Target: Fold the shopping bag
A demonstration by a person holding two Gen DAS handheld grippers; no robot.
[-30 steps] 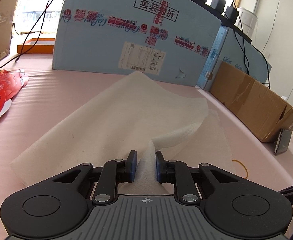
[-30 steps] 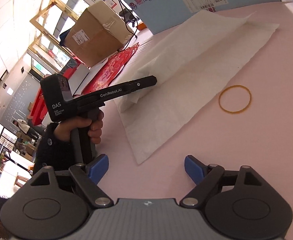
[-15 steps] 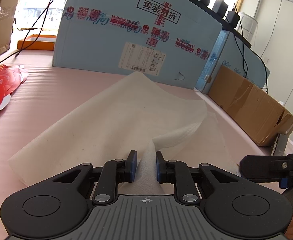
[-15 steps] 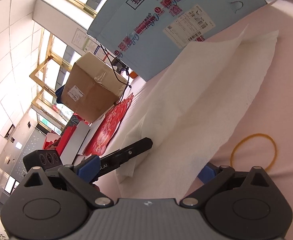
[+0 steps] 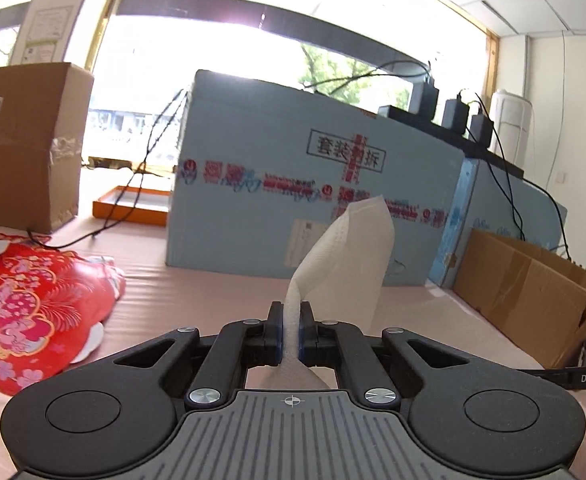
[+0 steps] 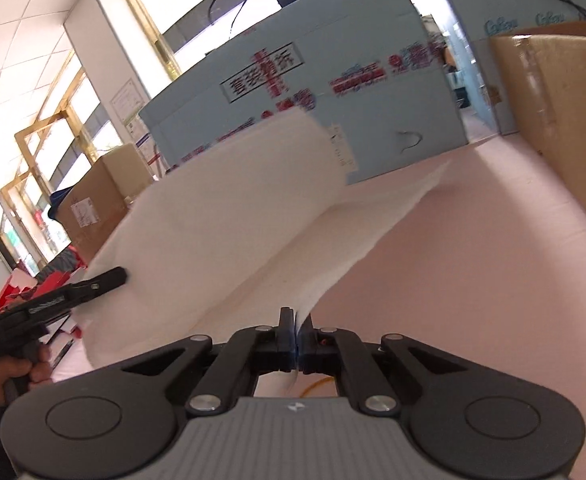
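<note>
**White shopping bag pinched at two edges above the tabletop**

The shopping bag is gripped by both tools. The left gripper is clamped on a raised corner, its jaws just tightened. The right gripper has just closed its jaws on the near edge. The far part of the fabric rests on the pink tabletop, before a blue carton.

One white shopping bag, two blue boxes, two brown cartons, one red paper piece, one orange tray.
</note>
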